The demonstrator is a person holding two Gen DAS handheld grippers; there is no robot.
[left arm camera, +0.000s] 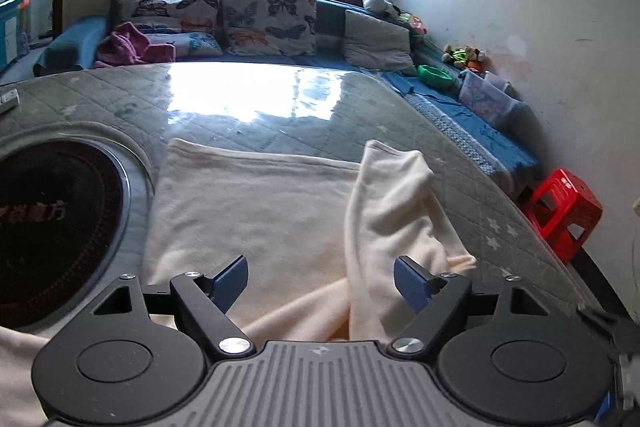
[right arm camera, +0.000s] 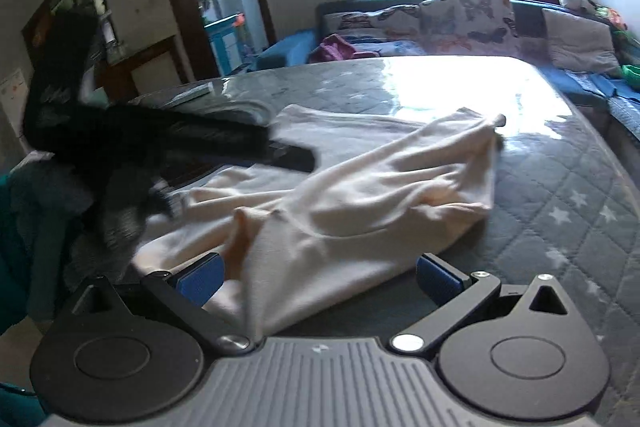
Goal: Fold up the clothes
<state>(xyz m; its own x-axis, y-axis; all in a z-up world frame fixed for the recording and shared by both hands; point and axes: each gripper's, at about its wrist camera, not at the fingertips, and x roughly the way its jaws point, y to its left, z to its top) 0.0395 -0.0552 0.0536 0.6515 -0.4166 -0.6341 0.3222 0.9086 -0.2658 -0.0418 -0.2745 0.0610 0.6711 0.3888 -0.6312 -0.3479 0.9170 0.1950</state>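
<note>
Cream garment (left arm camera: pixel 256 211) lies on the quilted table cover (left arm camera: pixel 280 123), just right of the round black cooktop (left arm camera: pixel 52 227). Partway folded, by my read: body flat and smooth, one sleeve (left arm camera: pixel 392 211) laid back over it but rumpled, w/ bunched cloth at the near edge; squaring up and further folds look left to do. Long axis of the body runs from the near edge toward the sofa (left arm camera: pixel 272 23); sleeve runs roughly along it, cuff pointing away toward the window. Left gripper (left arm camera: pixel 320 281) has jaws spread wide above the cloth, holding nothing. Right gripper (right arm camera: pixel 320 277) also spread wide, cloth between the fingers but not pinched. Blurred dark shape at left of right view, prob the other tool
</note>
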